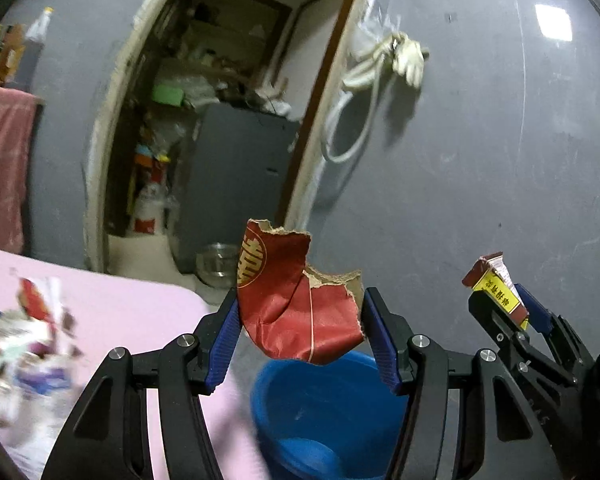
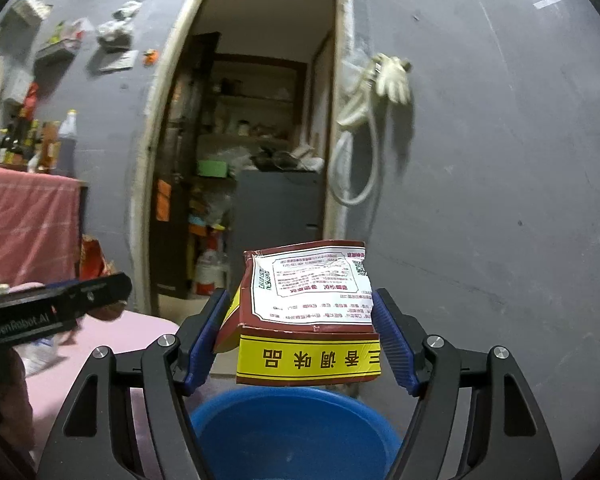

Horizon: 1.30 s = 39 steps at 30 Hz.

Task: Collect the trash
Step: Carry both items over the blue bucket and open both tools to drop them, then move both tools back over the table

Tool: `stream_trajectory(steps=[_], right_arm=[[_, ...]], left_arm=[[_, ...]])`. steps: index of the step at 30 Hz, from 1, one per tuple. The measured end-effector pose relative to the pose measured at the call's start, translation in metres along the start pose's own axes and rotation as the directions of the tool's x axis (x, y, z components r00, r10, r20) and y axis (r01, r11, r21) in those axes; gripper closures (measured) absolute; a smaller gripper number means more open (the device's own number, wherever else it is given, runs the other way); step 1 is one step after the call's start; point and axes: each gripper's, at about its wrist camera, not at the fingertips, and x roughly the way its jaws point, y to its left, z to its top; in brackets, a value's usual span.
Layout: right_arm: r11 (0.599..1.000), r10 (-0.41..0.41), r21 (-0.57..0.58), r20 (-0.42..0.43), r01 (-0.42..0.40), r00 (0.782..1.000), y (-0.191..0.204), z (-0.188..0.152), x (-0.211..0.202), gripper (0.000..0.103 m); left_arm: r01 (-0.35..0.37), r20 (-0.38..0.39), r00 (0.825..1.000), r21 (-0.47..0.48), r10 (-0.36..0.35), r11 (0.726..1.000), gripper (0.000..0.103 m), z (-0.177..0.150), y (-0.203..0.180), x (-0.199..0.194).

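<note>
My left gripper [image 1: 300,320] is shut on a torn red paper scrap [image 1: 296,308] with a gold emblem, held above a blue plastic basin [image 1: 324,416]. My right gripper [image 2: 300,324] is shut on a red and yellow seasoning box [image 2: 308,320] with a white label, held above the same blue basin [image 2: 296,432]. The right gripper with its box [image 1: 496,288] also shows at the right of the left wrist view. The left gripper's black body [image 2: 56,304] shows at the left of the right wrist view.
A pink-covered table [image 1: 120,304] at the left holds a blurred pile of wrappers [image 1: 28,340]. Ahead are a grey wall [image 1: 480,160], an open doorway [image 1: 220,120] into a cluttered storeroom, and a glove and hose [image 1: 384,64] hanging on the wall.
</note>
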Motion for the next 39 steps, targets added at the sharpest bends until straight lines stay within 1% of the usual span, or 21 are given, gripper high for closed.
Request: stream_trajectory(steps=[3,6,9,12,13,15,17,23,25,27,28,29,31,33,34,35,36,37,38,39], right_arm=[[0.999,-0.012,0.037,-0.047,0.013,0.999,-0.018,-0.009,0.010,0.031],[0.998,-0.004,0.066,-0.093,0.011,0.996,-0.028,-0.019,0.017,0.031],[0.997,0.003,0.074,-0.133,0.007,0.991,-0.031,-0.029,0.023,0.031],[0.996,0.016,0.088,-0.170,-0.001,0.985,-0.034,-0.037,0.028,0.030],[0.996,0.018,0.090,-0.180,-0.002,0.984,-0.034,-0.038,0.029,0.028],[0.996,0.018,0.092,-0.189,-0.001,0.982,-0.034,-0.039,0.029,0.022],[0.995,0.021,0.100,-0.184,-0.003,0.983,-0.036,-0.038,0.028,0.019],[0.992,0.005,0.126,-0.160,0.015,0.987,-0.042,-0.033,0.021,0.016],[0.991,0.000,0.130,-0.145,0.019,0.989,-0.041,-0.028,0.020,0.014],[0.990,0.002,0.139,-0.121,0.014,0.993,-0.040,-0.021,0.014,0.012],[0.990,0.004,0.143,-0.107,0.011,0.994,-0.039,-0.017,0.011,0.010],[0.989,0.005,0.146,-0.095,0.009,0.996,-0.037,-0.013,0.010,0.005],[0.988,0.008,0.153,-0.065,0.003,0.998,-0.033,-0.004,0.003,0.000],[0.987,0.020,0.159,-0.032,-0.015,0.999,-0.027,0.005,-0.004,0.000],[0.987,0.025,0.159,-0.019,-0.021,1.000,-0.023,0.010,-0.007,0.000],[0.987,0.032,0.157,-0.001,-0.031,0.999,-0.018,0.015,-0.012,0.000],[0.987,0.036,0.155,0.012,-0.038,0.999,-0.014,0.019,-0.015,0.000],[0.987,0.043,0.152,0.028,-0.047,0.999,-0.008,0.023,-0.019,0.000],[0.987,0.050,0.148,0.042,-0.055,0.998,-0.003,0.027,-0.021,0.000],[0.987,0.056,0.146,0.056,-0.063,0.997,0.004,0.031,-0.024,0.000]], left_arm=[[-0.002,-0.059,0.998,-0.009,0.001,1.000,0.049,-0.004,-0.006,0.027],[-0.001,-0.129,0.992,-0.031,-0.003,1.000,0.049,-0.010,-0.008,0.048],[0.010,-0.191,0.981,-0.063,-0.022,0.998,0.049,-0.013,-0.004,0.063],[0.017,-0.222,0.974,-0.078,-0.034,0.997,0.048,-0.023,-0.003,0.067],[0.019,-0.230,0.973,-0.079,-0.037,0.997,0.048,-0.025,-0.002,0.068],[0.021,-0.246,0.969,-0.082,-0.040,0.996,0.045,-0.027,0.000,0.072],[0.024,-0.248,0.968,-0.087,-0.045,0.996,0.035,-0.029,0.001,0.072],[0.032,-0.230,0.972,-0.080,-0.050,0.996,0.034,-0.024,-0.003,0.061],[0.025,-0.202,0.979,-0.067,-0.038,0.997,0.033,-0.019,-0.003,0.053],[0.016,-0.173,0.985,-0.049,-0.025,0.999,0.030,-0.011,-0.005,0.042],[0.009,-0.159,0.987,-0.043,-0.016,0.999,0.026,-0.008,-0.004,0.036],[0.002,-0.137,0.991,-0.038,-0.007,0.999,0.025,-0.003,-0.002,0.028],[-0.010,-0.105,0.994,-0.028,0.007,1.000,0.025,0.004,0.000,0.015],[-0.033,-0.065,0.997,-0.011,0.032,0.999,0.024,0.012,0.006,-0.003],[-0.042,-0.051,0.998,-0.007,0.042,0.999,0.020,0.015,0.009,-0.009],[-0.054,-0.033,0.998,0.001,0.054,0.999,0.012,0.018,0.013,-0.018],[-0.072,-0.005,0.997,0.006,0.072,0.997,0.007,0.021,0.018,-0.030],[-0.085,0.014,0.996,0.007,0.085,0.996,0.004,0.022,0.021,-0.036],[-0.100,0.045,0.994,0.009,0.100,0.995,0.004,0.024,0.027,-0.049],[-0.106,0.056,0.993,0.013,0.105,0.994,0.004,0.025,0.031,-0.058]])
